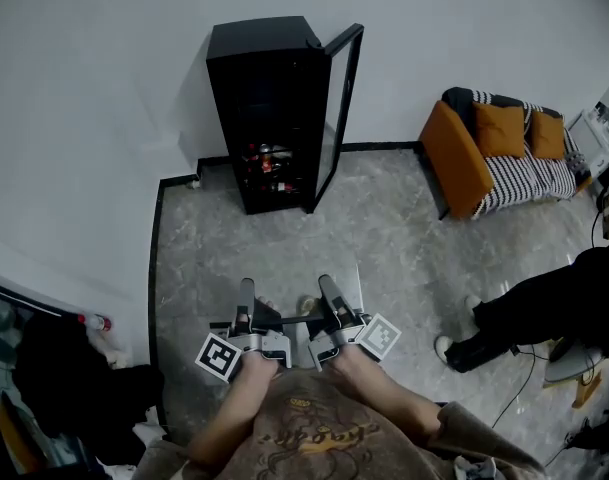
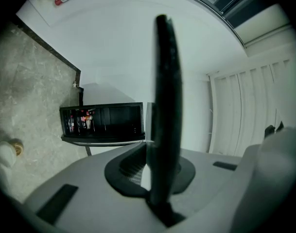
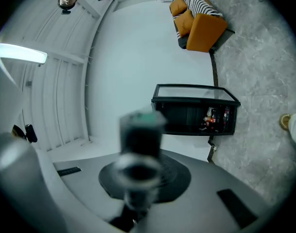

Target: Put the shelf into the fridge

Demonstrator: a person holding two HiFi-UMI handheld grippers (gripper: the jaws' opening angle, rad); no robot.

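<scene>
- Shelf [image 1: 309, 286] of clear glass sits level above the near part of the floor [image 1: 394, 233], well apart from the fridge [image 1: 269, 108].
- Left gripper [image 1: 246, 293] and right gripper [image 1: 329, 290] each pinch its near edge, jaws pressed onto it.
- The black fridge stands at the floor's far edge, door open.

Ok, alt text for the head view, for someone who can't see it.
A person looking down holds a clear glass shelf by its near edge, with the left gripper and the right gripper shut on it. Ahead on the grey floor stands a black fridge with its door open; an orange sofa sits to the right.
</scene>
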